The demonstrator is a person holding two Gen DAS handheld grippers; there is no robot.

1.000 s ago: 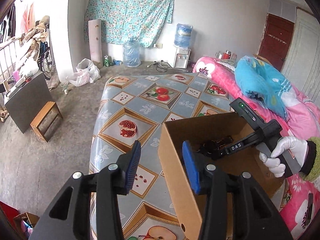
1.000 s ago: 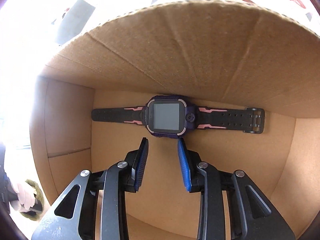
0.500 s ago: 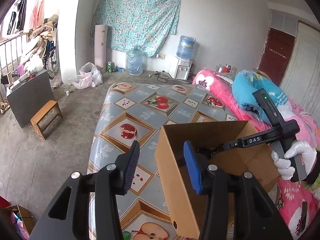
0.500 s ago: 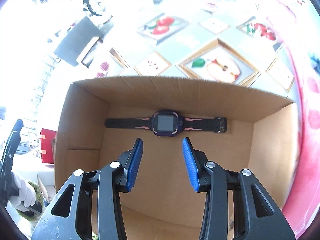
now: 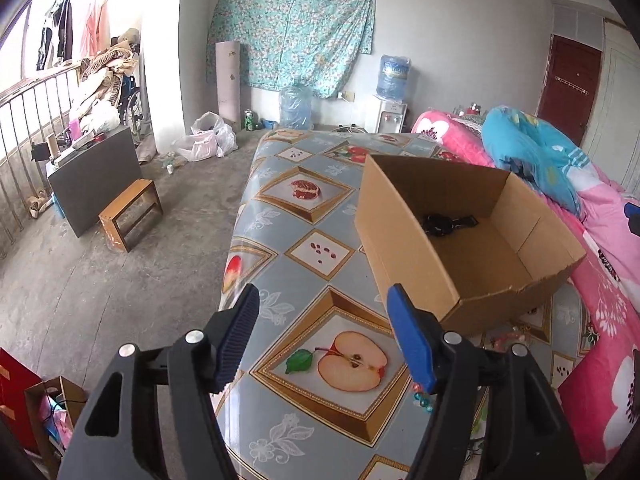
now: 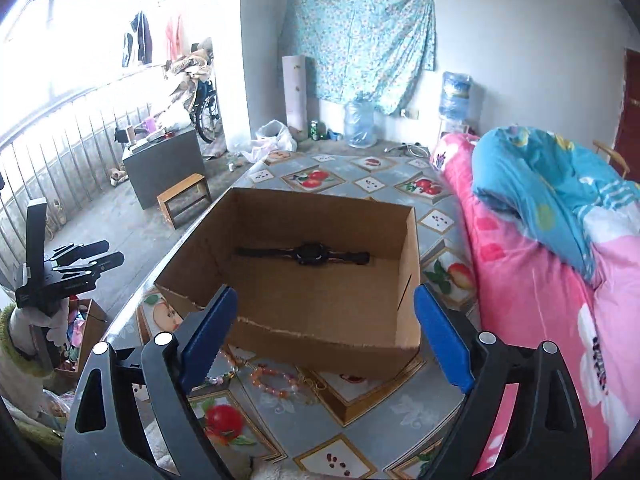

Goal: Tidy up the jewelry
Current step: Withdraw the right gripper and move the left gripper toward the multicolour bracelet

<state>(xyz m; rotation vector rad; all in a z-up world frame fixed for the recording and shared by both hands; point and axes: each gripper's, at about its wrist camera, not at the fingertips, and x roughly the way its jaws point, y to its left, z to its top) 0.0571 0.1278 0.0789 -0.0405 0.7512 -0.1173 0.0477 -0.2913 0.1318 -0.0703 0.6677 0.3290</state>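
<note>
A black watch (image 6: pixel 310 255) lies flat on the floor of an open cardboard box (image 6: pixel 320 340) on the fruit-patterned table (image 6: pixel 360 408). In the left wrist view the watch (image 5: pixel 444 224) shows partly behind the box (image 5: pixel 404 264) wall. Bead bracelets (image 6: pixel 276 380) lie on the table just in front of the box. My right gripper (image 6: pixel 324 332) hangs above and short of the box, jaws opening wide, nothing between them. My left gripper (image 5: pixel 324 332) is over the table to the left of the box, jaws opening, empty. A few beads (image 5: pixel 420 394) peek out beside its right finger.
A bed with pink bedding (image 6: pixel 532 280) and a blue quilt (image 6: pixel 552 196) runs along the table's right side. On the floor to the left stand a small wooden stool (image 5: pixel 130 214) and a grey cabinet (image 5: pixel 94 172). Water bottles (image 5: pixel 296 106) sit by the far wall.
My right gripper has pulled up and back out of the box, leaving the watch on its floor, and spread its jaws wide. My left gripper drew back leftward from the box and opened wider.
</note>
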